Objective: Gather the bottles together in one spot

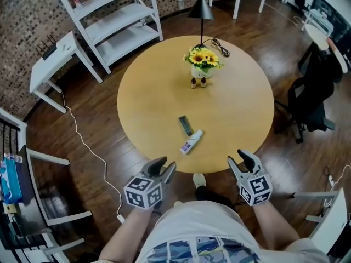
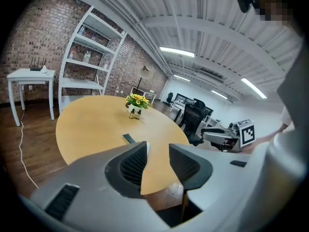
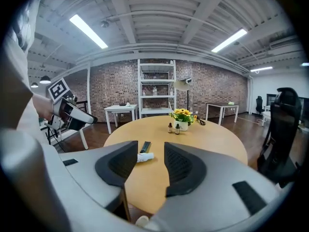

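Observation:
Two small brown bottles [image 1: 193,83] [image 3: 170,127] stand side by side in front of the sunflower pot [image 1: 203,64] at the far side of the round wooden table [image 1: 148,103]. A white bottle [image 1: 191,141] [image 3: 146,156] lies on its side near the table's front edge, next to a flat dark object [image 1: 186,125]. My left gripper [image 1: 166,166] [image 2: 158,163] hovers off the front edge, left of the white bottle, open and empty. My right gripper [image 1: 237,159] [image 3: 150,166] hovers off the front edge to the right, also open and empty.
A black lamp [image 1: 201,10] and a cable stand behind the flowers. A white shelf unit [image 1: 115,21] and a small white table [image 1: 52,59] are at the back left. A black office chair [image 1: 312,92] sits to the right of the table.

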{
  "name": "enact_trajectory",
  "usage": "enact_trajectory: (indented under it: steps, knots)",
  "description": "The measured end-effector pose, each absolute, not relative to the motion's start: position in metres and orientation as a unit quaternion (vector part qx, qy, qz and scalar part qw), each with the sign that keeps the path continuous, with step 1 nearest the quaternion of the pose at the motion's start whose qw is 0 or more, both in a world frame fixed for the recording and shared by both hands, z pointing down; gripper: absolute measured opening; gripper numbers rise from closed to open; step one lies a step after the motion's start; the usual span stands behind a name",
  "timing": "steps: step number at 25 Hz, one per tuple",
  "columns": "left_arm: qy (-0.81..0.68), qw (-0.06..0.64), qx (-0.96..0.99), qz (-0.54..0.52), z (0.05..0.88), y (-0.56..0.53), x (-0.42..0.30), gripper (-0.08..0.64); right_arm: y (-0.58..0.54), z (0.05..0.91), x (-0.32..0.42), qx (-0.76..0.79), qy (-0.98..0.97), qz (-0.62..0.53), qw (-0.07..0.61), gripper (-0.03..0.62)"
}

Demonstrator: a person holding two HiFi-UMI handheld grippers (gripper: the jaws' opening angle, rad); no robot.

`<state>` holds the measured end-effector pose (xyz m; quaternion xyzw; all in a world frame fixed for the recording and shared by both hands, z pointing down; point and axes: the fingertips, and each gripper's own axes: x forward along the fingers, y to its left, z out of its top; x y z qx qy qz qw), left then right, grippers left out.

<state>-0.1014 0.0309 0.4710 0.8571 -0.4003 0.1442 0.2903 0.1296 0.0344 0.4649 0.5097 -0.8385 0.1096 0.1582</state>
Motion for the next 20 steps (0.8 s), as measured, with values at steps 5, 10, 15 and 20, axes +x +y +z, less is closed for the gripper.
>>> enact_trajectory:
  steps: [5, 10, 15, 20]
  knots:
    - [-0.375, 0.274, 0.867, 0.179, 0.468, 0.102, -0.114, 0.147, 0.11, 0.457, 0.119, 0.536, -0.821, 0.13, 0.148, 0.198]
    - [-0.36, 0.282, 0.87, 0.185, 0.47, 0.16, -0.127, 0.147, 0.163, 0.457, 0.1, 0.538, -0.817, 0.137, 0.154, 0.198]
    - [-0.373, 0.29, 0.864, 0.175, 0.476, 0.185, -0.142, 0.149, 0.191, 0.461, 0.082, 0.53, -0.82, 0.143, 0.159, 0.198]
    - [-0.385, 0.285, 0.86, 0.175, 0.48, 0.194, -0.15, 0.15, 0.192, 0.467, 0.066, 0.507, -0.834, 0.143, 0.163, 0.198]
